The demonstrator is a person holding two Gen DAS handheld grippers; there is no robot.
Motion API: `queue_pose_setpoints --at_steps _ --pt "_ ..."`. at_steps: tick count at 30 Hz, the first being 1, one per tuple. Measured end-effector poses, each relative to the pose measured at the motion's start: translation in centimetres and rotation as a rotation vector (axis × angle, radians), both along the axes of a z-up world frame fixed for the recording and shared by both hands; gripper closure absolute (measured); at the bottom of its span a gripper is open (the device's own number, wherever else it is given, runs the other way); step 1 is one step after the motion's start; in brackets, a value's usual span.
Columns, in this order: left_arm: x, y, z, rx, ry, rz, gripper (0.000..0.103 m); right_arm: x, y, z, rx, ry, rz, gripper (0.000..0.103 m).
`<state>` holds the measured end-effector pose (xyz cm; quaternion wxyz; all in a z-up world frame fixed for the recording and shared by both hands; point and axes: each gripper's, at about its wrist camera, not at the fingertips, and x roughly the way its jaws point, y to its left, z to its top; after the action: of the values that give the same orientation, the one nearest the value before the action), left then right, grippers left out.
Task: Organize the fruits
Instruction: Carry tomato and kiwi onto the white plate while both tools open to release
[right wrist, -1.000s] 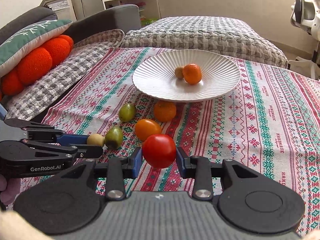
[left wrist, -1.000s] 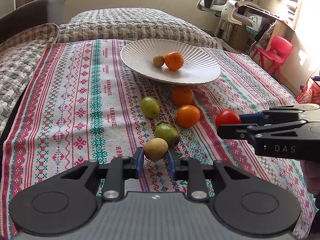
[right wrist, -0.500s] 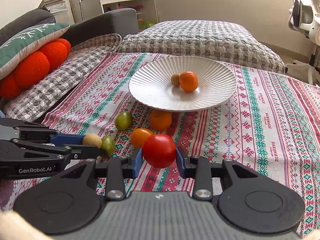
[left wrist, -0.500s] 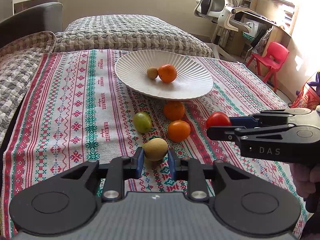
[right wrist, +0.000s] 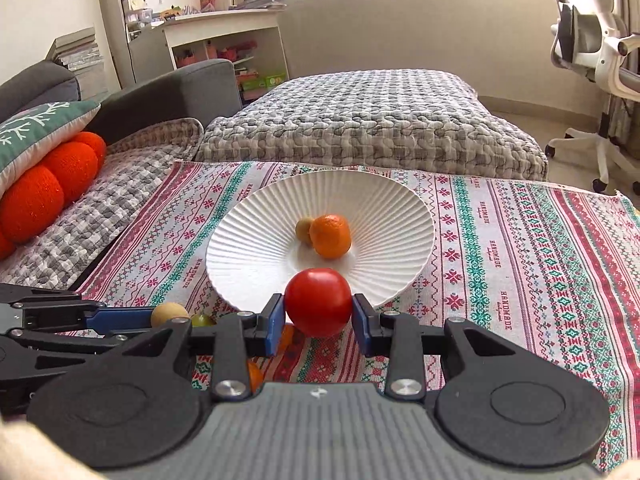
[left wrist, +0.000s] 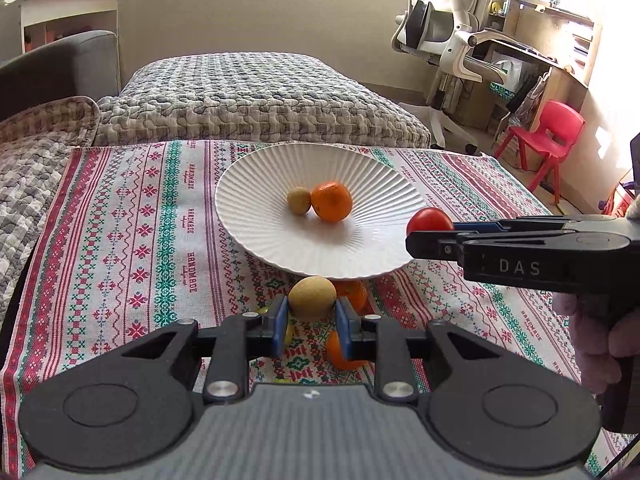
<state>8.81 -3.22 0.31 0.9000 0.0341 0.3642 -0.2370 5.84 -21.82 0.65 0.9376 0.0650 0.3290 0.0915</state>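
A white ribbed plate (left wrist: 260, 216) (right wrist: 248, 256) sits on the patterned cloth and holds an orange (left wrist: 332, 201) (right wrist: 330, 237) and a small tan fruit (left wrist: 299, 200) (right wrist: 304, 230). My left gripper (left wrist: 311, 316) is shut on a tan round fruit (left wrist: 312, 297) (right wrist: 169, 313), held just short of the plate's near rim. My right gripper (right wrist: 318, 314) is shut on a red tomato (right wrist: 318, 301) (left wrist: 429, 220) at the plate's near right rim. Two oranges (left wrist: 352, 292) and a green fruit (right wrist: 202, 320) lie on the cloth, partly hidden under the grippers.
The patterned cloth (left wrist: 132, 248) covers a bed or bench. A grey quilted cushion (left wrist: 256, 96) lies behind the plate. A sofa with orange and green pillows (right wrist: 44, 168) is at the left. An office chair (left wrist: 444, 40) and a red child's chair (left wrist: 548, 136) stand at the right.
Both grippers have moved forward toward the plate with their fruits. The loose fruits on the cloth now lie beneath the grippers.
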Motion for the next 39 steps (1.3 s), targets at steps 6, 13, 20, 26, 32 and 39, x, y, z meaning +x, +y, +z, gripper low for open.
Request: queue_pose_setpoints --at_steps 6,13,20,26,32,39 --pt "1.7 -1.7 0.0 -0.008 -0.033 0.004 0.09 2.1 -0.9 -0.5 0.024 0.004 -0.007 0.071" --pt "3.7 -3.9 -1.1 0.028 -0.053 -0.006 0.09 4.3 -1.7 -1.2 0.072 0.016 0.004 0.071" --pt "6.0 -4.7 -2.1 0.035 -0.048 0.002 0.09 6.2 -2.9 -1.8 0.101 0.039 -0.011 0.071" --pt "7.4 -5.5 -3.3 0.053 -0.037 -0.006 0.09 7.1 -2.7 -2.2 0.098 0.046 -0.004 0.071" --pt "7.9 -5.7 -3.5 0.066 -0.051 -0.013 0.089 8.1 -2.4 -2.9 0.083 0.064 -0.009 0.071" --pt "8.3 -5.4 -3.6 0.052 -0.051 -0.007 0.088 8.5 -2.7 -3.0 0.093 0.058 -0.013 0.07"
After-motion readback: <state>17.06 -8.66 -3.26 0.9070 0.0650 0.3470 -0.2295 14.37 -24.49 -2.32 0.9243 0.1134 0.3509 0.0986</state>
